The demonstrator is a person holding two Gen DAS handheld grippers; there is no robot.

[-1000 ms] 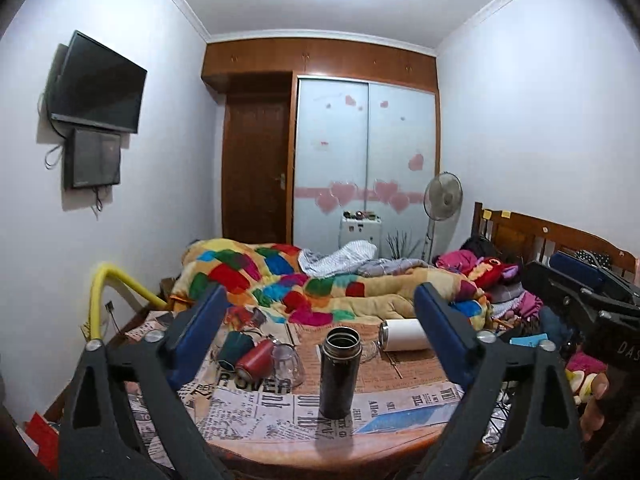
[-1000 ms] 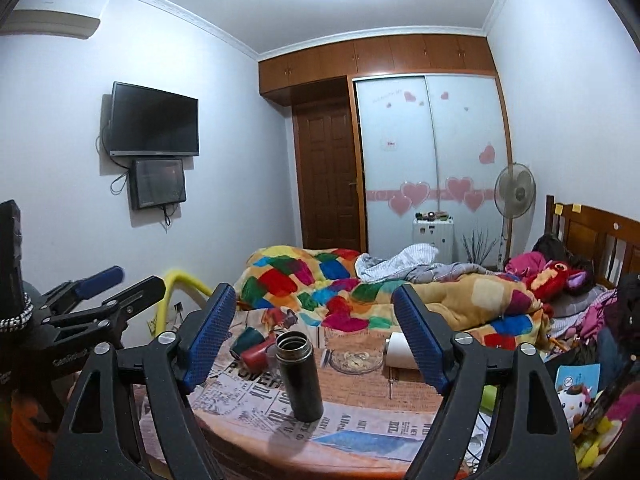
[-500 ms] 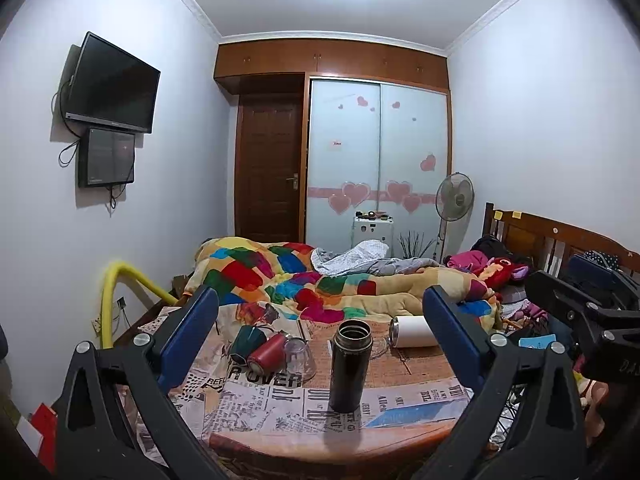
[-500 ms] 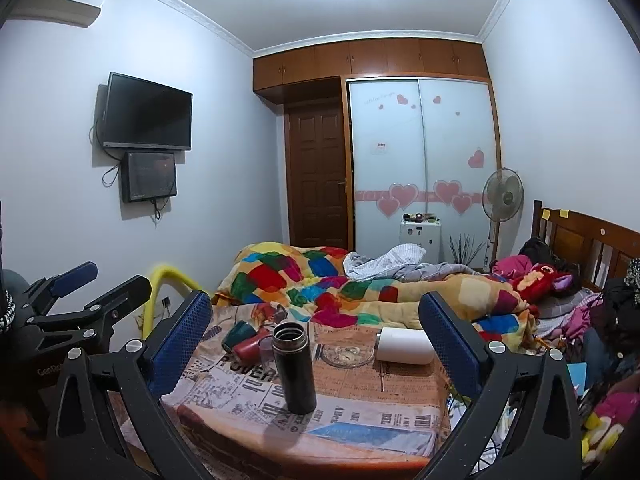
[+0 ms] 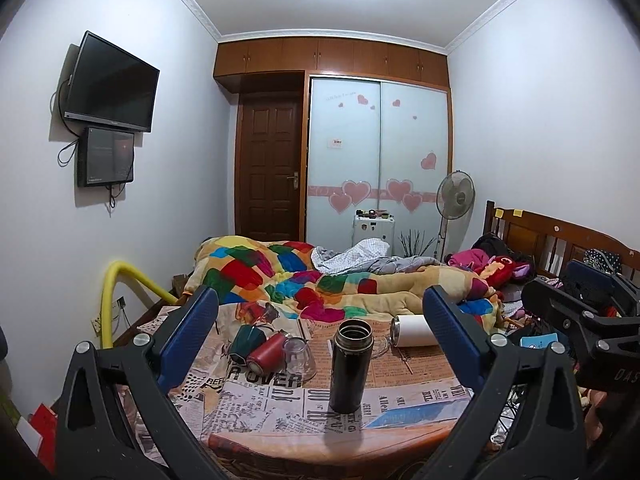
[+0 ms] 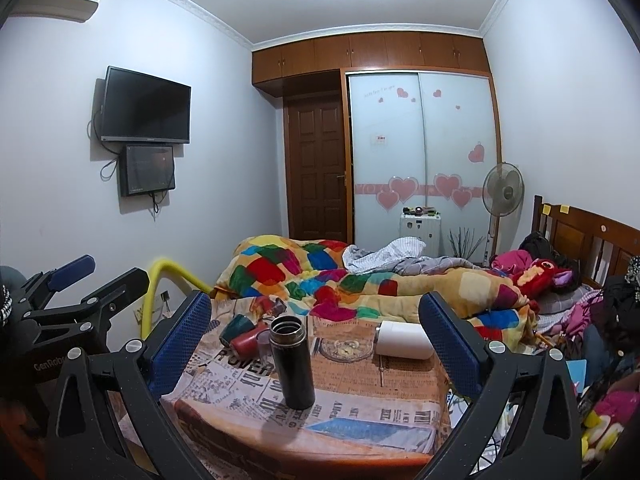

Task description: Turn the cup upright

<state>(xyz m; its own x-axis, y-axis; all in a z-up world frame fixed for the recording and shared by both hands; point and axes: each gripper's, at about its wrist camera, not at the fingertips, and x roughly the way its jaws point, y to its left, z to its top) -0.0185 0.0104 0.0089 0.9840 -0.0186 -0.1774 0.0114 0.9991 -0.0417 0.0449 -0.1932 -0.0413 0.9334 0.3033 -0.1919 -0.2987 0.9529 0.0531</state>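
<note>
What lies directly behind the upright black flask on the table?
Behind the black flask sits a shallow glass dish on the newspaper-covered table. The flask hides whatever lies immediately at its back.

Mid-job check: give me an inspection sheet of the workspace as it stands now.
Surface: table covered with newspaper.
Job's things: black flask upright, lid off; white cup, green cup and red cup on their sides.
Clutter: clear glass, glass dish.
Grippers: left tongs and right tongs open, holding nothing, apart from the cups.
Cables: wires hang under the wall TV.
Surroundings: bed with patchwork quilt, standing fan.
</note>
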